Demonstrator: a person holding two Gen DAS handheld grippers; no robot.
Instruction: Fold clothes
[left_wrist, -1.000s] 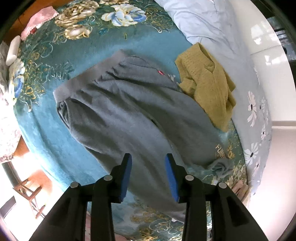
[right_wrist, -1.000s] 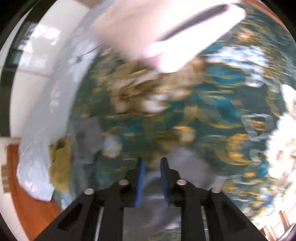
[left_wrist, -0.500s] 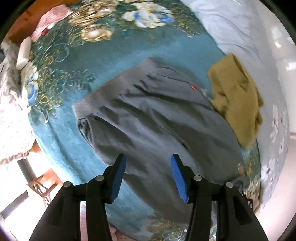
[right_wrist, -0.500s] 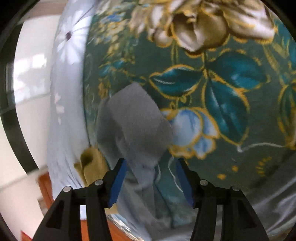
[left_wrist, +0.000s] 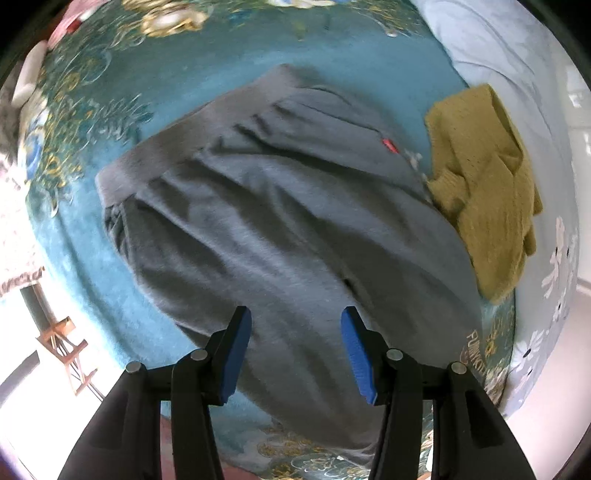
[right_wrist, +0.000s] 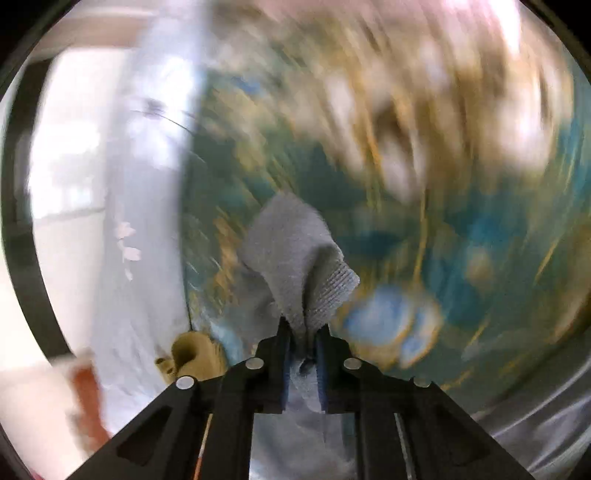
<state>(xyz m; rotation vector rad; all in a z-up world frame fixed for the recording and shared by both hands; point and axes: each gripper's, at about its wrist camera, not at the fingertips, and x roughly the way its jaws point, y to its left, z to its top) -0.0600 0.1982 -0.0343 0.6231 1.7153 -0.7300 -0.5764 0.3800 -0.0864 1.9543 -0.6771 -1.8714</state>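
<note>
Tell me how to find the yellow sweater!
Look at the big teal flowery bedspread with the grey trousers spread across it. Beside them, against the pale blue sheet, lies the sweater. It is the only mustard-yellow, knitted thing there.

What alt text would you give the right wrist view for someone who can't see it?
The right gripper is closing on a bunched corner of the grey garment, the cloth pinched between its blue pads and standing up ahead of them. Behind it, blurred by motion, lie the teal floral bedspread, a pale blue sheet to the left and a bit of mustard-yellow knit.
</note>
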